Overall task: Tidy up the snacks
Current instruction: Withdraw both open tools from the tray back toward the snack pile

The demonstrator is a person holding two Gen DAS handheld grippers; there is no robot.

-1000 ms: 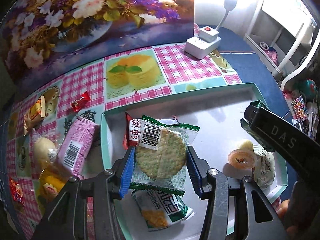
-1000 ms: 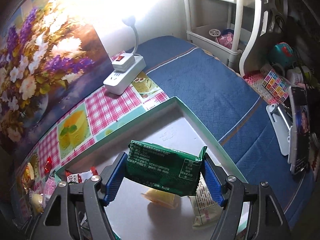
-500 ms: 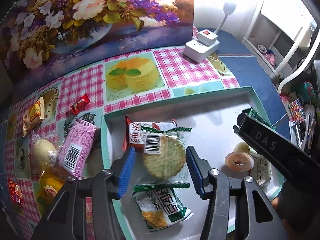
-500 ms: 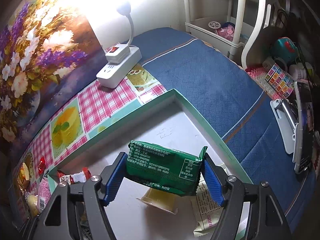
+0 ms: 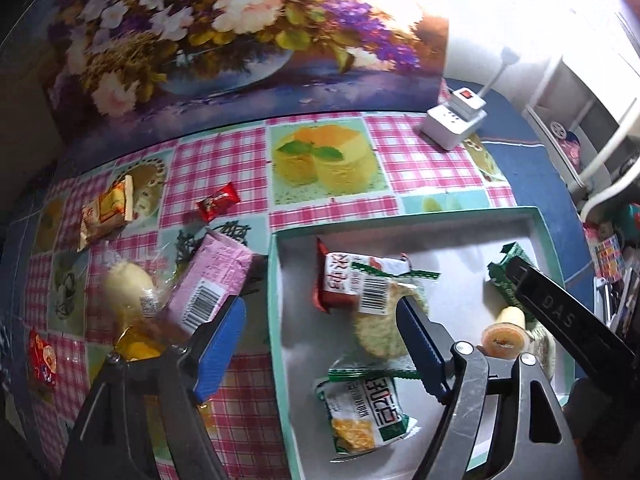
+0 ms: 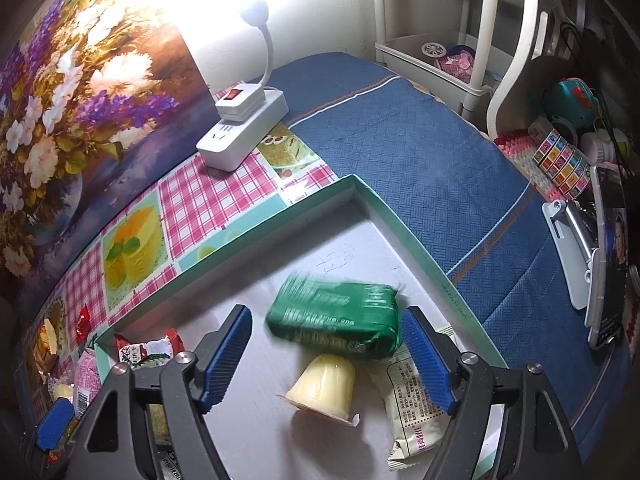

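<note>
**Pink packet lies just ahead of our left tongs**

Our left tongs point(image 5: 320, 332) stand apart with nothing between the pads, having just been opening; the rice cracker packet point(image 5: 380, 316) lies flat in the teal tray point(image 5: 400, 220), touching the red packet point(image 5: 340, 280). Our right tongs point(image 6: 326, 354) are also spread, having just been opening, and the green packet point(image 6: 336, 316), blurred, sits loose between the pads, over the tray floor by the jelly cup point(image 6: 324, 386).

Next, we judge, comes the pink wafer packet point(image 5: 212, 280) on the desk point(image 5: 208, 168). It lies outside the tray's left wall, just beyond our left pad, its long axis running diagonally away to the upper right. Our left hand is clearly nearer. Farther off wait the small red candy point(image 5: 218, 201) and the orange packet point(image 5: 108, 210).
</note>
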